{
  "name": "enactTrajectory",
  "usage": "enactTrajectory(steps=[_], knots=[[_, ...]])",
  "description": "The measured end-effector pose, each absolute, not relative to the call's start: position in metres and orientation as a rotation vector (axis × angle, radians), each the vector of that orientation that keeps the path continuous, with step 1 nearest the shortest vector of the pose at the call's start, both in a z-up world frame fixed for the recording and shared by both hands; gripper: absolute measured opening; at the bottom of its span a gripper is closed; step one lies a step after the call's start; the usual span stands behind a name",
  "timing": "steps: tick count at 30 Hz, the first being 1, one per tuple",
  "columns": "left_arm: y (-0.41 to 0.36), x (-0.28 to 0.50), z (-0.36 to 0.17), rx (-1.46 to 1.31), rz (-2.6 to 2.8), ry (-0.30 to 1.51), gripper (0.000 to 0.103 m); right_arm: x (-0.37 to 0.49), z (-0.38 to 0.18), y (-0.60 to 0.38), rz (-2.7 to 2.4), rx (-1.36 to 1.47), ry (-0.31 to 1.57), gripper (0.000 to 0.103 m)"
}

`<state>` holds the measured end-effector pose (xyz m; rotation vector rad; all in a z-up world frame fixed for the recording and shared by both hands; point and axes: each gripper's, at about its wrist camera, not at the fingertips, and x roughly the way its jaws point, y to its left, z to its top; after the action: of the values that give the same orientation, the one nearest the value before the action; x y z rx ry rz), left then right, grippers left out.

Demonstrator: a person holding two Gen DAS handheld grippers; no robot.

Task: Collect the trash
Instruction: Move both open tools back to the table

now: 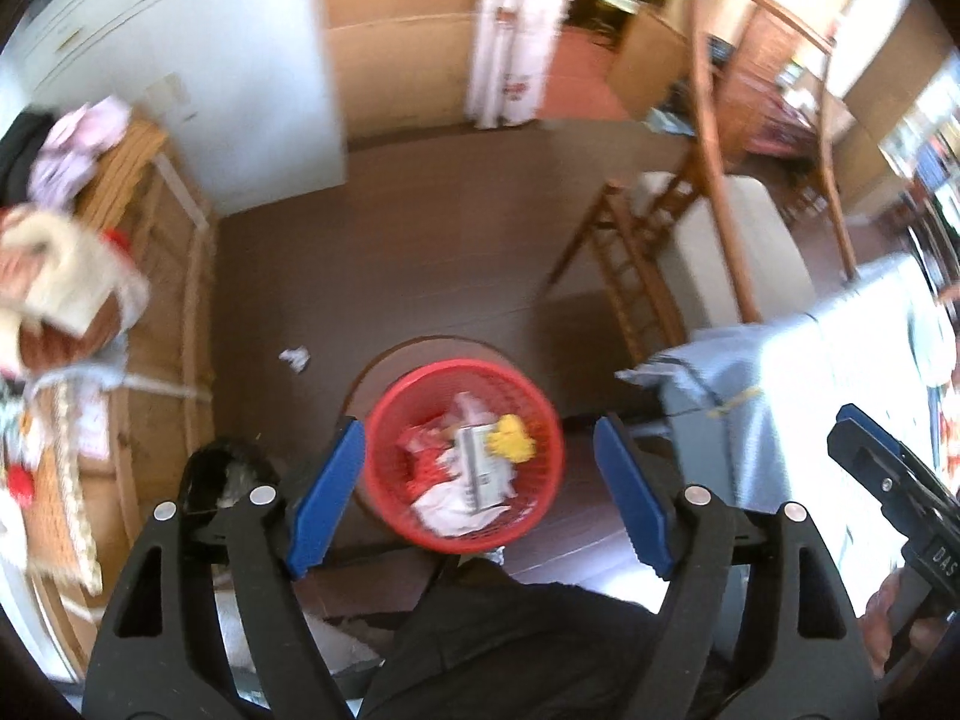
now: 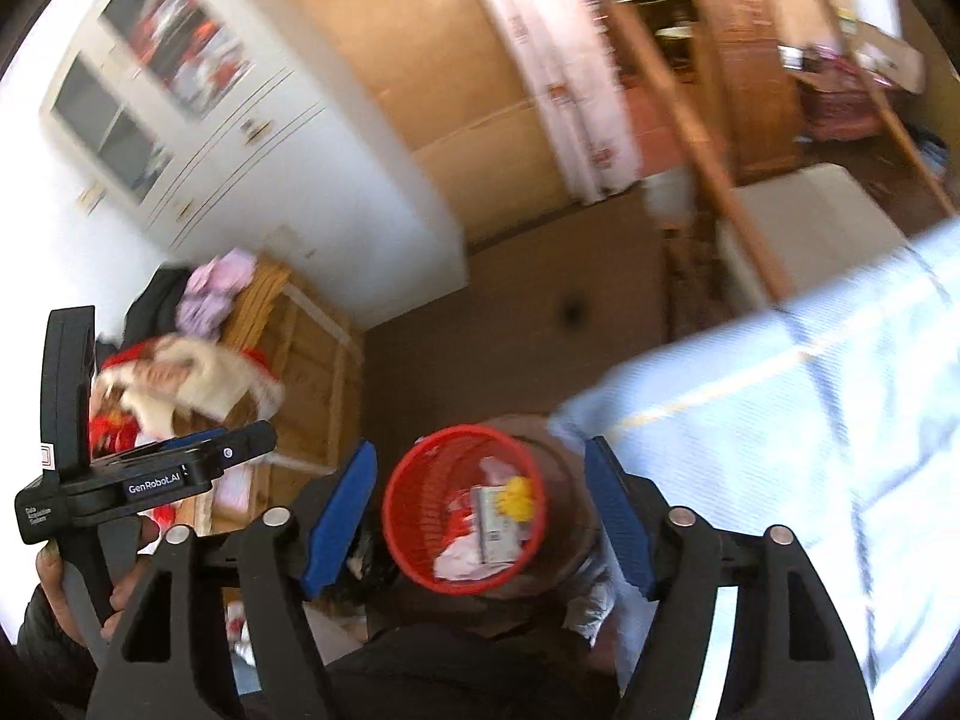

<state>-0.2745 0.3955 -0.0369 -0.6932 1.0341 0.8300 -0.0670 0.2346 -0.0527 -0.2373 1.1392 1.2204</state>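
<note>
Our left claw [image 1: 477,504], wide open and empty like the right claw [image 2: 480,516], hangs over the red basket [image 1: 384,468], the crumpled paper [image 1: 294,358] lying ahead-left on the floor.

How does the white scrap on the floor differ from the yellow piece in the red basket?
The white scrap lies alone on the brown floor, left of the red basket; the yellow piece sits inside it atop other trash. The scrap is white and looks smaller; the yellow piece looks bulkier. Both look crumpled; neither gripper holds either.
</note>
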Motion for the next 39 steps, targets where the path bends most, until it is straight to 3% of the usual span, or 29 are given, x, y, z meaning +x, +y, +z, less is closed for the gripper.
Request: enactTrajectory(steps=[12, 26, 39], knots=[[0.312, -0.129, -0.027, -0.419, 0.445, 1.096, 0.089, -0.015, -0.029, 0.067, 0.746, -0.005, 1.046, 0.091], [0.128, 0.003, -0.023, -0.112, -0.053, 1.135, 0.091, -0.021, -0.017, -0.142, 0.254, 0.275, 0.935, 0.093], [-0.050, 0.050, -0.048, 0.145, -0.441, 1.167, 0.091, -0.067, -0.017, -0.274, -0.150, 0.440, 0.831, 0.094]])
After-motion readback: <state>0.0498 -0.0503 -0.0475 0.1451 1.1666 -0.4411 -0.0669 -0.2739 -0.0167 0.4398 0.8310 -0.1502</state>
